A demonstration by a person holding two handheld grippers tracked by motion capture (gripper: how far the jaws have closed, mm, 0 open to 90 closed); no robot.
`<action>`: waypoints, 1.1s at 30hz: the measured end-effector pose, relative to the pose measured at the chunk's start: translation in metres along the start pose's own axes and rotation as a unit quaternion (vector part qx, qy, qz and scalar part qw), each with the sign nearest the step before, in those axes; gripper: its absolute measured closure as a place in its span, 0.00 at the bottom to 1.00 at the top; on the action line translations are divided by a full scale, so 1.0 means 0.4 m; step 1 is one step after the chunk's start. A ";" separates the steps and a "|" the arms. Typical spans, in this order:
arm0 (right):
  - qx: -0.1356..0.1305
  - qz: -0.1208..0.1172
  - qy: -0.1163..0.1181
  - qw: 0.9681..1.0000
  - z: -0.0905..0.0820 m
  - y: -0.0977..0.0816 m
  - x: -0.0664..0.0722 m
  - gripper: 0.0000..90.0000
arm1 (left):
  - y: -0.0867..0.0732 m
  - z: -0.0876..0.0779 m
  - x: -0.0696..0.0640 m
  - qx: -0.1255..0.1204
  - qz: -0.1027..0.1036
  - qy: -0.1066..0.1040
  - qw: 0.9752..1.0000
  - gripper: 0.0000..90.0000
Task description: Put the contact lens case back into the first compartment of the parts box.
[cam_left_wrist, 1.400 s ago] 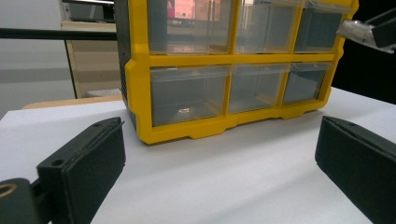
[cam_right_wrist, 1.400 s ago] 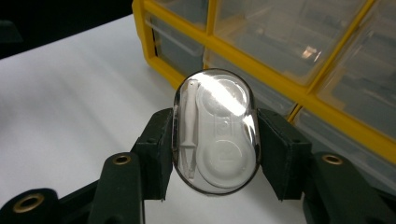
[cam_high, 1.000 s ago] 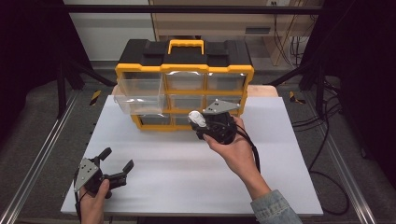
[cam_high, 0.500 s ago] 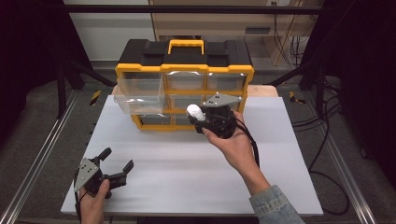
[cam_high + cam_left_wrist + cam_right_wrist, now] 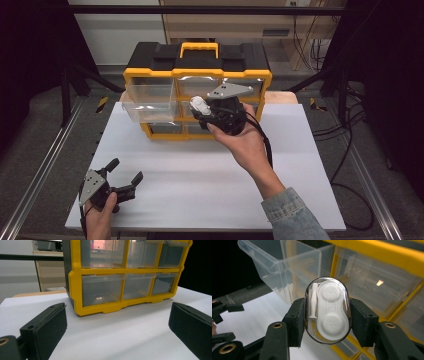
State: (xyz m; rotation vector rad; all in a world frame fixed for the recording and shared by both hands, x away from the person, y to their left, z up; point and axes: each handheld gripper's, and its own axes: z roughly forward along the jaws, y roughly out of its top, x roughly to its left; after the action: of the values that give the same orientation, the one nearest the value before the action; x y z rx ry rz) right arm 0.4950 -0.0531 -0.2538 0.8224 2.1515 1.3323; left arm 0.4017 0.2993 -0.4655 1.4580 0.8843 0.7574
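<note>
A clear oval case with a white twin-cap lens holder and a small white stick inside sits between the pads of my right gripper, which is shut on it. In the high view that gripper holds the white case up in front of the middle drawers of the yellow and black organizer. The organizer's left clear drawer is pulled out, just left of the case. My left gripper rests near the table's front left corner, open and holding nothing, and it faces the organizer.
The white table top spreads between the two hands. The open drawer juts out to the left of the held case. A black frame and metal rails run along the table's sides, and cables lie on the floor at the right.
My right hand has lifted the case from the lower drawer row up to the middle row, closer to the organizer's front. The left gripper has kept still.
</note>
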 end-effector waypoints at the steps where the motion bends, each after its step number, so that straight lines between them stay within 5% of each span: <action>1: -0.002 -0.001 0.000 1.000 -0.001 0.007 0.001 0.55 | 0.000 0.000 0.000 0.001 0.001 0.000 1.000 0.01; 16: -0.039 0.013 0.001 0.999 -0.008 0.102 -0.011 0.55 | 0.001 0.001 -0.001 -0.002 -0.001 -0.001 1.000 0.02; 33: -0.057 0.018 0.026 0.998 0.043 0.170 0.032 0.55 | 0.001 0.000 -0.001 -0.003 0.000 -0.001 1.000 0.01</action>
State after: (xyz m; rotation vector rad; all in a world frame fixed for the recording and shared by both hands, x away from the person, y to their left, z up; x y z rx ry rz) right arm 0.5137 -0.0099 -0.2002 0.7926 2.0856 1.4951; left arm 0.4015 0.2989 -0.4652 1.4535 0.8805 0.7572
